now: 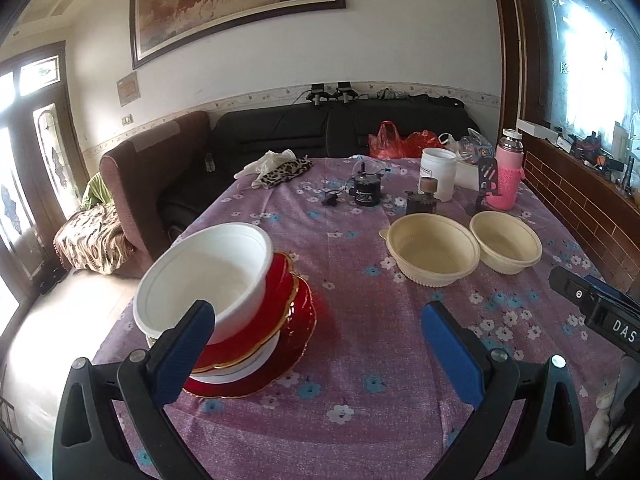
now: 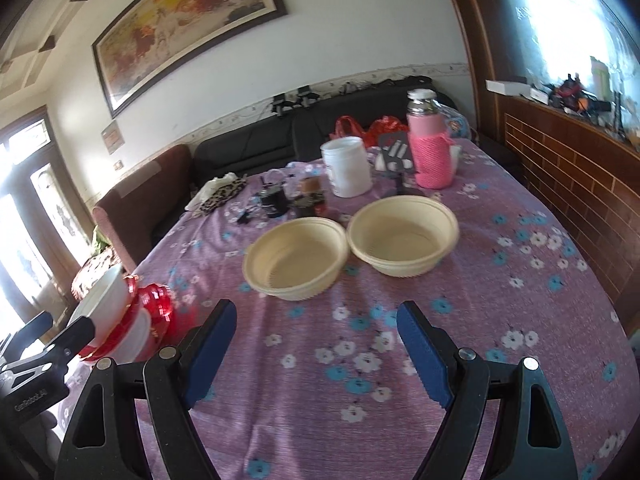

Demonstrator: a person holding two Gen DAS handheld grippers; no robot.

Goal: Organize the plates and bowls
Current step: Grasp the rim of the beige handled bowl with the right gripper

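Both grippers gape empty: the left gripper beside its white bowl on stacked red plates, the right gripper short of two cream bowls awaiting nesting.

1. The tablecloth is woven cloth, matt and slightly nubbly, printed with flowers.
2. The red plates look like glossy glazed ceramic with gilt rims.
3. The white bowl looks like matt foam or plastic.
4. The two cream bowls are smooth plastic with ribbed walls.
5. The bottle wears a pink knitted sleeve.
6. The gripper pads are ridged blue rubber on matt black plastic.
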